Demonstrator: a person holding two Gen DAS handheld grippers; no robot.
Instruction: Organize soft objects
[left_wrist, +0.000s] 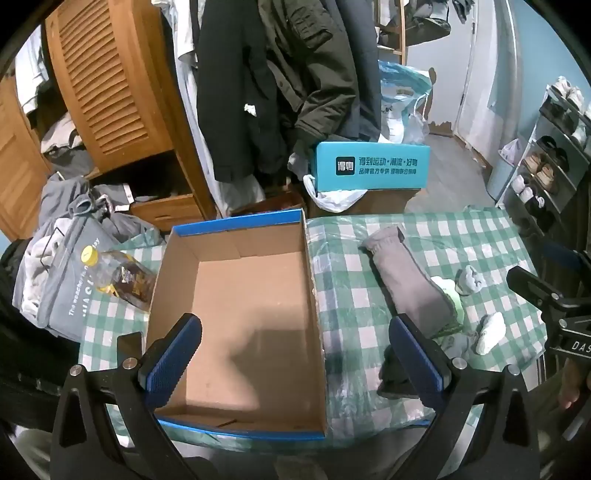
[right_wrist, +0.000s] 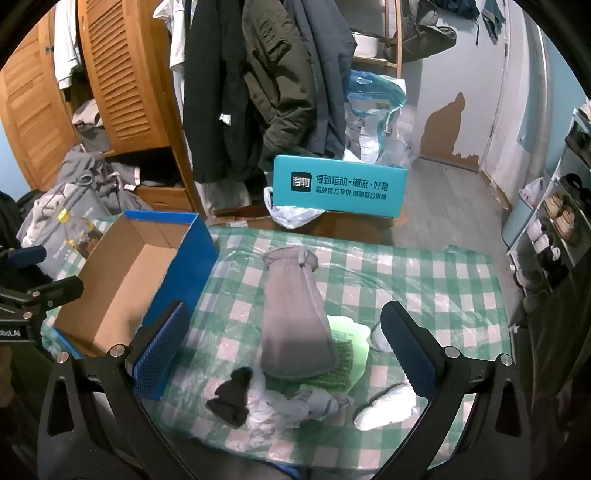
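An open cardboard box (left_wrist: 240, 306) with blue outer walls stands empty on the checked table (left_wrist: 461, 236). My left gripper (left_wrist: 295, 354) hovers open over the box's near half, holding nothing. To the right of the box lies a folded grey garment (right_wrist: 295, 314) on top of a green item (right_wrist: 347, 343). In front of it are a dark sock (right_wrist: 231, 397), a pale grey sock (right_wrist: 314, 402) and a white sock (right_wrist: 384, 406). My right gripper (right_wrist: 286, 350) is open above the grey garment's near end, its fingers on either side and clear of it. The box (right_wrist: 122, 280) sits to its left.
A yellow-capped bottle (left_wrist: 122, 277) lies left of the box, beside a grey bag (left_wrist: 70, 288). Beyond the table's far edge a teal carton (right_wrist: 338, 190) stands under hanging coats (right_wrist: 258, 92). A wooden wardrobe (left_wrist: 110, 85) is at the left and a shoe rack (right_wrist: 557, 221) at the right.
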